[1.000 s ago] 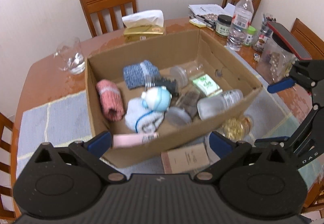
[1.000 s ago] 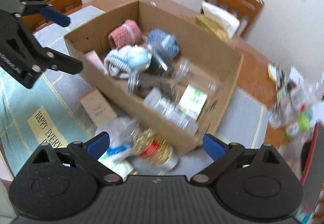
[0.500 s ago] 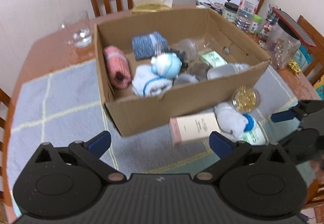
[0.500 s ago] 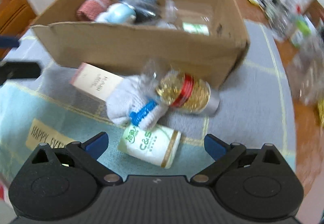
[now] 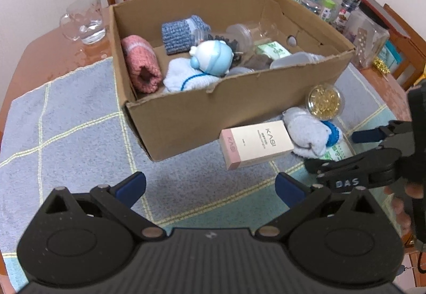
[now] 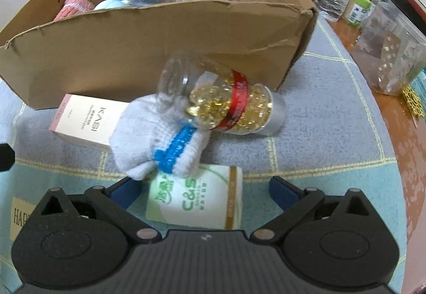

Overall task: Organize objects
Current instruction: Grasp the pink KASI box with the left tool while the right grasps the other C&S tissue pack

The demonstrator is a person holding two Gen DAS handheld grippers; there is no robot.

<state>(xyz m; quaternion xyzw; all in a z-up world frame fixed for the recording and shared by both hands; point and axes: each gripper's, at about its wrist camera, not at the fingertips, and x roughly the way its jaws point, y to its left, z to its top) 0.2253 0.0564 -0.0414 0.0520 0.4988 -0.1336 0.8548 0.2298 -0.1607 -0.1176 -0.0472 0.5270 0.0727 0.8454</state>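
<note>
C&S tissue pack [image 6: 195,202] lies on the mat just in front of the cardboard box [image 6: 165,38], its top end under the white sock [image 6: 157,139]. My right gripper [image 6: 202,194] straddles it, fingers spread, not clamped. Left gripper [image 5: 210,187] released too, over bare mat near the KASI box [image 5: 257,143].

I see the cardboard box [image 6: 149,36] as my landmark. In front of it lie a carton [image 6: 85,118], a sock [image 6: 157,142] and a capsule jar [image 6: 226,105] resting on the sock. Nearer me lies a tissue pack [image 6: 197,201].
</note>
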